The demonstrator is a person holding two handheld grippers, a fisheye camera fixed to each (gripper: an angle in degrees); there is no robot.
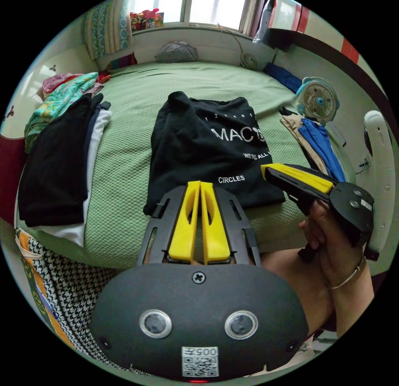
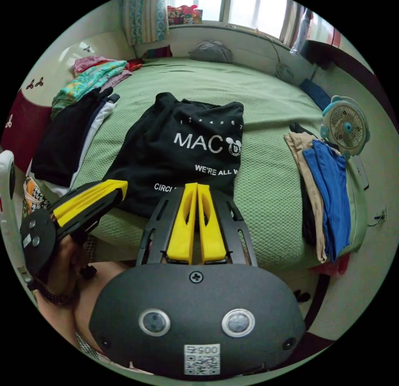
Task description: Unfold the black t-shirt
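Tool state is recorded first: both the left tool (image 1: 200,184) and the right tool (image 2: 196,186) are held with jaws closed together on nothing, above the near edge of the bed (image 1: 124,161). One black t-shirt (image 1: 208,153), folded, is laid ahead of both tools, its long axis running away from them; neither tool is judged clearly nearer. Two clothing stacks are counted, a left pile (image 1: 62,161) and a right pile (image 2: 324,194), and one small fan (image 2: 345,126).

Open green textured bedspread (image 2: 266,111) all around folded black printed t-shirt (image 2: 183,149); hemmed in by stacked dark-and-white clothes (image 1: 62,165) one side, blue-and-tan garments (image 2: 328,194) and small teal fan (image 2: 347,128) opposite.
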